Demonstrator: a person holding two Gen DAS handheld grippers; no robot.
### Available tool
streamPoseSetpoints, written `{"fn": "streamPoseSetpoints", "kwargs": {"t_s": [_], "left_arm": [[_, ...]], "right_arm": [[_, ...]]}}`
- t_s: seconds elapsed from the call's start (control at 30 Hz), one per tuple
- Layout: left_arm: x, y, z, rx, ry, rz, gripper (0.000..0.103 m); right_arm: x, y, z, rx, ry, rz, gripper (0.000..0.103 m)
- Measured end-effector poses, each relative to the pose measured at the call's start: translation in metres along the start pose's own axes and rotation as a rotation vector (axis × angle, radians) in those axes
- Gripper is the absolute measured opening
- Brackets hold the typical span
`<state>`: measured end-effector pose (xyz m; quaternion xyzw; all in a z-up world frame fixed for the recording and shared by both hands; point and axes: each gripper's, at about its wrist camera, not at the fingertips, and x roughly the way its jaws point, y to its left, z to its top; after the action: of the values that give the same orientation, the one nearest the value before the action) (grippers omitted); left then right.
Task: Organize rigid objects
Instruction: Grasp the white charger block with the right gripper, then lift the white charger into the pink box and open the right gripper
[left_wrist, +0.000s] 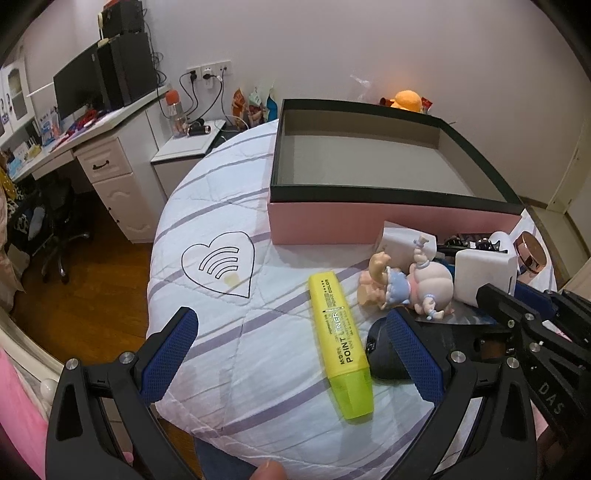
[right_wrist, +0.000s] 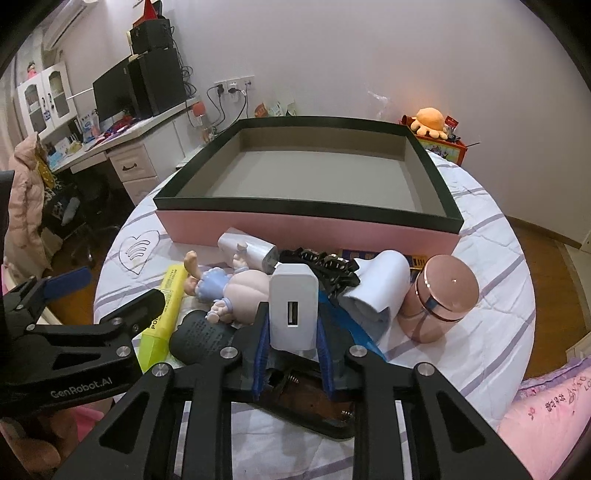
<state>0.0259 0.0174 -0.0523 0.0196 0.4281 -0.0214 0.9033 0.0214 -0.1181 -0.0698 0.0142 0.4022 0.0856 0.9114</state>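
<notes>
A pink box (left_wrist: 369, 221) with a black rim (right_wrist: 306, 208) stands empty at the back of the round table. In front of it lie a yellow highlighter (left_wrist: 341, 343), a baby doll (left_wrist: 410, 286), a dark mouse (left_wrist: 384, 354), a second white charger (right_wrist: 247, 251), a rose-gold jar (right_wrist: 441, 295) and a black hair claw (right_wrist: 325, 266). My right gripper (right_wrist: 291, 328) is shut on a white USB charger (right_wrist: 293, 306), seen also in the left wrist view (left_wrist: 484, 275). My left gripper (left_wrist: 291, 339) is open wide, straddling the highlighter just above it.
The table has a white quilted cover with purple stripes and a heart drawing (left_wrist: 219, 264). A white tube-shaped thing (right_wrist: 380, 284) lies by the jar. A desk with monitor (left_wrist: 79, 86) stands far left, an orange plush (right_wrist: 428, 120) behind the box.
</notes>
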Motion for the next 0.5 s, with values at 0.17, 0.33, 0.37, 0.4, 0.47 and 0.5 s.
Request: {"fn": "streamPoseSetpoints", "kwargs": {"t_s": [0.17,0.33,0.37,0.4,0.47,0.5], "left_arm": [[-0.002,-0.002,-0.001,0.005,-0.001,0.003,0.103],[-0.001,-0.001,-0.002,0.002,0.003,0.004,0.103],[-0.001,-0.001,-0.002,0.001,0.003,0.004,0.103],[-0.001,-0.001,-0.002,0.001,0.004,0.003,0.103],[-0.001,-0.001,-0.002,0.004,0.004,0.004,0.103],[-0.001,-0.002,-0.002,0.005,0.005,0.004,0.103]], "right_arm": [[0.008,-0.002,0.000,0.012,0.009,-0.004,0.024],[0.018,-0.003,0.000,0.026,0.022,-0.009,0.024],[0.019,-0.003,0.000,0.030,0.024,-0.005,0.024],[0.021,-0.004,0.001,0.036,0.020,0.004,0.024],[0.022,-0.004,0.002,0.037,0.017,0.005,0.024],[0.023,-0.004,0.002,0.038,0.017,0.006,0.024]]}}
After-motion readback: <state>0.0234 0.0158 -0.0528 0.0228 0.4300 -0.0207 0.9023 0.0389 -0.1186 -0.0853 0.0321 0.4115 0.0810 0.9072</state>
